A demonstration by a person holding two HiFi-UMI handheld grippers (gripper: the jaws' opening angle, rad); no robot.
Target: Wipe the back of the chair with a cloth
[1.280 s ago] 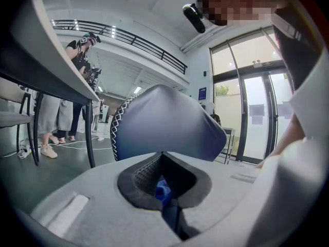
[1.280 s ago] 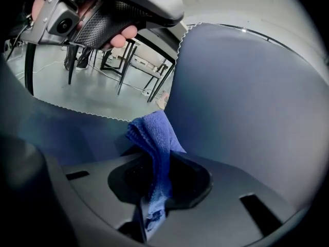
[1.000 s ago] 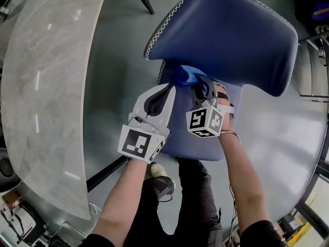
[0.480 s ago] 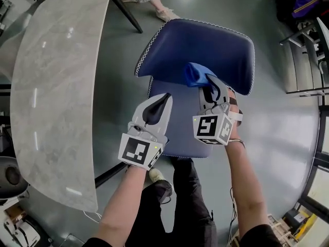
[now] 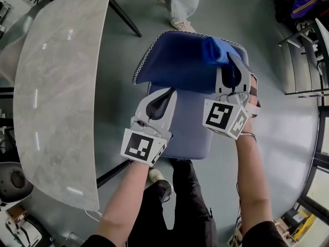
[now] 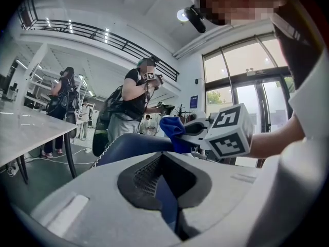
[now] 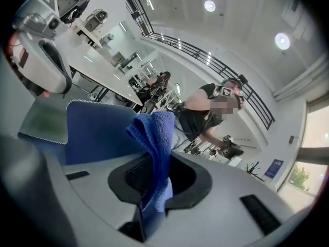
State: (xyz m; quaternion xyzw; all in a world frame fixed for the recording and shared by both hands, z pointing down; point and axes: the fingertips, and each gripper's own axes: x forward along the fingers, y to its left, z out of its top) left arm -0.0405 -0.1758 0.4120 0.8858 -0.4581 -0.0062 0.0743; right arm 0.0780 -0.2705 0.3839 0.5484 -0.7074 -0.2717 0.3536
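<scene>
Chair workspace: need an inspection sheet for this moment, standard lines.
Surface: chair back, blue with a white-stitched edge; no marks visible.
Job's things: blue cloth at the back's upper right corner.
Clutter: nothing seen.
Grippers: right hand-held gripper shut on the cloth; left hand-held gripper shut, empty, above the seat.
Cables: thin white lead on the floor by the table.
Surroundings: marble table at left; a bystander's legs beyond the chair.

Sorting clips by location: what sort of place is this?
Probably a large workshop or lab hall: a mezzanine railing, tall windows, and another person with similar recording gear.
</scene>
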